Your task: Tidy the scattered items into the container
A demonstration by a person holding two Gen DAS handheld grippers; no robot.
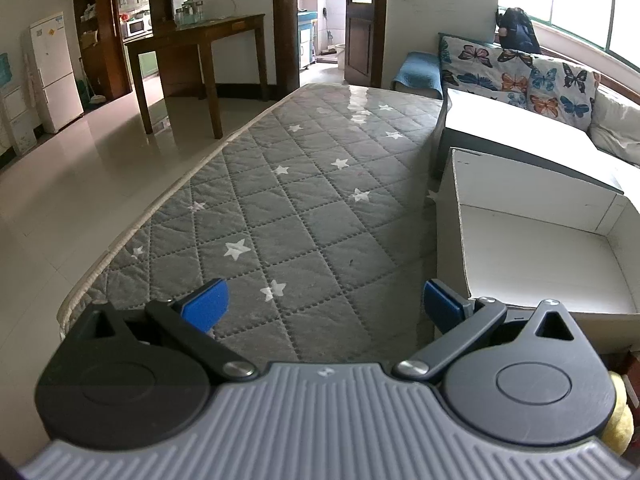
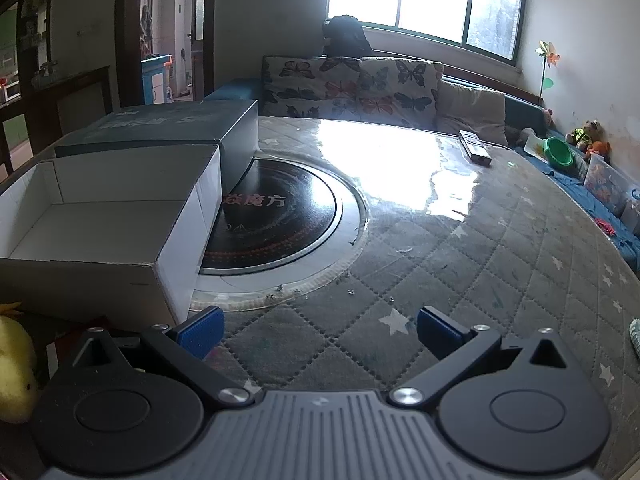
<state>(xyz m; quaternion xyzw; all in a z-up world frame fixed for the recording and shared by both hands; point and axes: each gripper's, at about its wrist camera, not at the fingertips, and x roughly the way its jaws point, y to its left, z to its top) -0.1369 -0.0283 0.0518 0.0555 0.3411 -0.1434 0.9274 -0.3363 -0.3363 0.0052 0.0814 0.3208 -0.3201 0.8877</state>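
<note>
An open white cardboard box point(image 1: 540, 216) point(image 2: 52, 176) stands on the grey quilted table cover point(image 1: 280, 200) point(image 2: 500, 260); nothing shows inside it. A yellow plush toy point(image 2: 14, 364) point(image 1: 618, 420) lies near the box's front side, mostly hidden by the gripper bodies. My left gripper point(image 1: 324, 304) hovers open over the cover, just left of the box, with nothing between its blue pads. My right gripper point(image 2: 320, 330) is open too, empty, right of the box's front corner. A remote control point(image 2: 474, 146) lies at the far side of the table.
A dark closed box point(image 2: 160, 128) point(image 1: 520, 136) sits behind the white one. A round black hotplate point(image 2: 280, 216) is set into the table. A butterfly-patterned sofa point(image 2: 360, 88) lies beyond, with toys and a green bowl point(image 2: 560, 152) on the right. The table's left edge point(image 1: 132, 236) drops to floor.
</note>
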